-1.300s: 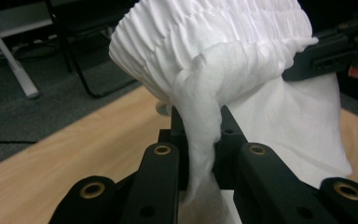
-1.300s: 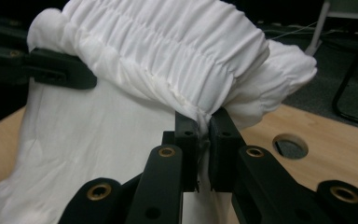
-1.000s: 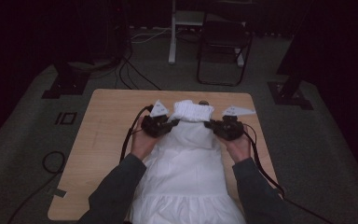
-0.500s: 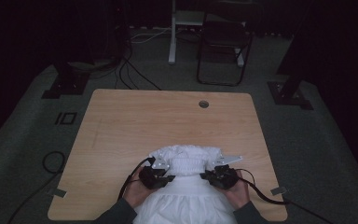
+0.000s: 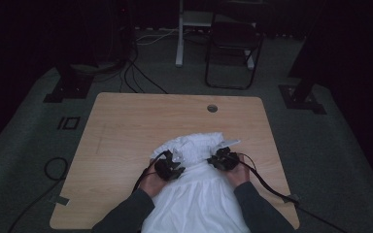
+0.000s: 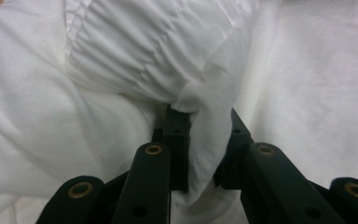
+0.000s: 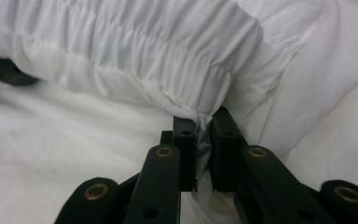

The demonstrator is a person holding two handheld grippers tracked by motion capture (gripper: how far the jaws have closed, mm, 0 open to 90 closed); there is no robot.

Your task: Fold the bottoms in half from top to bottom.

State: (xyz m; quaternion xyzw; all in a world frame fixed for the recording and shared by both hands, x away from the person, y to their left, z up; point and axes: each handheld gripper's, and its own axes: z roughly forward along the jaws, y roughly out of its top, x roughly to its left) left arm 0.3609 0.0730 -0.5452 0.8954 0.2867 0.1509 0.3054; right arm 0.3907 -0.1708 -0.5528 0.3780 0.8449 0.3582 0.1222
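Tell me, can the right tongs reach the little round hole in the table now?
Probably yes. The right tongs are shut on the white dress, but the bare table between them and the hole leaves the way free, though the dress would drag along.

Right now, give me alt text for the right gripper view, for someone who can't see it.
Two black tongs pinch a fold of white gathered cotton garment between their jaws. The garment's shirred elastic band runs across the top, and smoother white cloth spreads below.

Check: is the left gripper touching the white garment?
Touching. The left gripper view shows the left gripper with its jaws pinching a fold of the white garment.
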